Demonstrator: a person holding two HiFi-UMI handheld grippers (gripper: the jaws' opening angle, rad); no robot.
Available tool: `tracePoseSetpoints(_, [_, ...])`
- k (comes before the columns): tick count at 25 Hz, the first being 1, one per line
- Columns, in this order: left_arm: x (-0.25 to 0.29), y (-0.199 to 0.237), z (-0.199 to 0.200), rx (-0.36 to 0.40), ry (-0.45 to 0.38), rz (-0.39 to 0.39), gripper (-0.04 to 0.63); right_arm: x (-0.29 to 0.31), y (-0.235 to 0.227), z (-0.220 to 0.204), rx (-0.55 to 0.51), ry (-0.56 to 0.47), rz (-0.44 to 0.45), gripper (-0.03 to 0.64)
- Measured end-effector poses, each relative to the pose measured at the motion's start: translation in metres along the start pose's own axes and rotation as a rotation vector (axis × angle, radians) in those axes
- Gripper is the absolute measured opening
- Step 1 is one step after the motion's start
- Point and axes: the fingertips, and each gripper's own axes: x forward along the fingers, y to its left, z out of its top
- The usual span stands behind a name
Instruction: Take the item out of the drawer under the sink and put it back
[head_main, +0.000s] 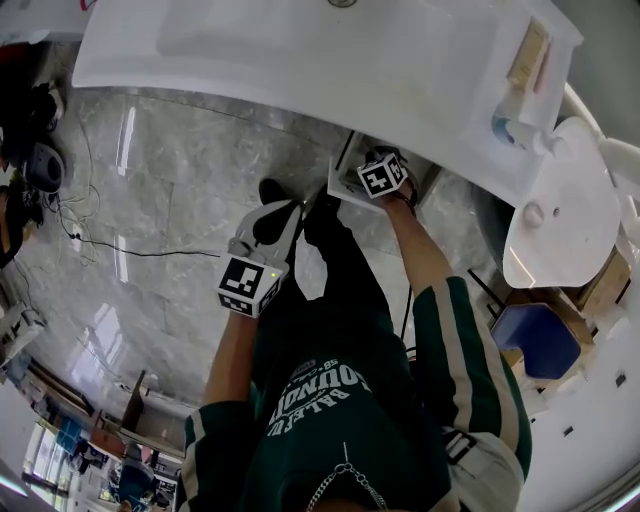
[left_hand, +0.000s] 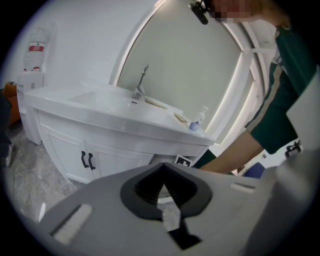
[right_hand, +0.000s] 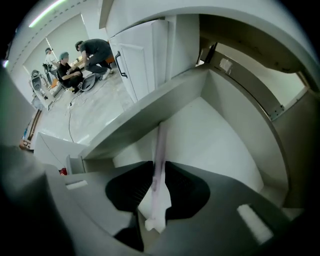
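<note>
A thin flat pale item (right_hand: 161, 142), seen edge-on, is pinched upright in my right gripper (right_hand: 158, 170), which is shut on it. It hangs over the open white drawer (right_hand: 220, 135) under the sink, above the drawer's bare bottom. In the head view my right gripper (head_main: 378, 176) is tucked under the front rim of the sink counter (head_main: 300, 60) at the drawer. My left gripper (head_main: 272, 222) is held back over the marble floor, away from the vanity. Its jaws (left_hand: 162, 169) are shut with nothing between them.
The vanity has two cabinet doors with black handles (left_hand: 88, 160), a faucet (left_hand: 140, 85) and a small bottle (left_hand: 197, 121) on top. A toilet (head_main: 560, 215) and a blue bin (head_main: 538, 338) stand to the right. A cable (head_main: 130, 250) runs across the floor. People crouch far off (right_hand: 82, 57).
</note>
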Motion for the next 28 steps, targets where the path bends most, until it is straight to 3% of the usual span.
tracePoseSetpoints(3, [-0.001, 0.0, -0.001, 0.001, 0.002, -0.001, 0.049, 0.001, -0.001, -0.002, 0.011, 0.023, -0.014, 0.052])
tracePoseSetpoints(15, [-0.014, -0.003, 0.012, 0.028, -0.005, -0.01, 0.049, -0.032, -0.004, 0.004, 0.045, -0.016, -0.047, 0.052])
tracePoseSetpoints(22, [-0.029, -0.016, 0.033, 0.049, -0.028, -0.026, 0.049, -0.076, 0.007, 0.016, -0.021, -0.081, -0.072, 0.052])
tracePoseSetpoints(28, [-0.04, -0.027, 0.047, 0.058, -0.052, -0.029, 0.049, -0.12, 0.019, 0.018, 0.017, -0.149, -0.048, 0.052])
